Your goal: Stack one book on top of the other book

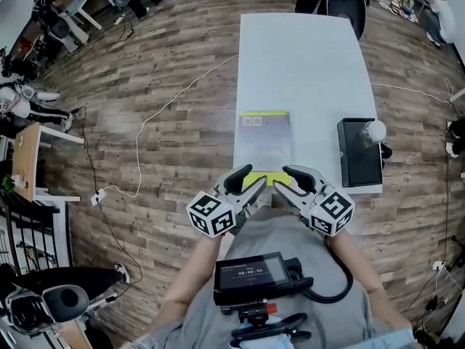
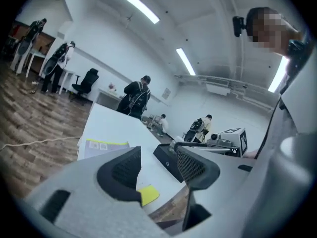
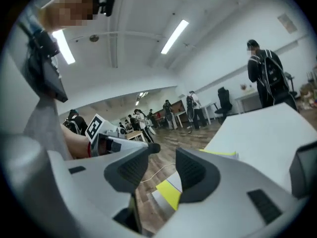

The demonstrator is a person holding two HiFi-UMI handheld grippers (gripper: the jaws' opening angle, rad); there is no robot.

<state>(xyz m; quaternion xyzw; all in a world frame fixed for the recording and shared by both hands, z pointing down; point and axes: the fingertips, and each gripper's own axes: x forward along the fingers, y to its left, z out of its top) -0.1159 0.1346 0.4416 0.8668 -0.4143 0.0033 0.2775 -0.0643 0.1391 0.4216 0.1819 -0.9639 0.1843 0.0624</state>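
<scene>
A grey book (image 1: pixel 265 145) with yellow-green strips at its far and near ends lies flat at the near left of the white table (image 1: pixel 305 57). A black book (image 1: pixel 358 155) lies flat at the near right corner, apart from it. My left gripper (image 1: pixel 251 179) and right gripper (image 1: pixel 286 180) hover side by side over the table's near edge, just before the grey book, tips toward each other. Both are open with nothing between the pads. The left gripper view shows the left gripper (image 2: pixel 158 167), the grey book (image 2: pixel 105 147) and the black book (image 2: pixel 167 161). The right gripper (image 3: pixel 163 171) frames the yellow corner (image 3: pixel 169 192).
A recording device (image 1: pixel 254 276) hangs at the person's chest below the grippers. A white cable (image 1: pixel 149 118) runs across the wooden floor left of the table. An office chair (image 1: pixel 346 4) stands at the table's far end. People stand at other desks around the room.
</scene>
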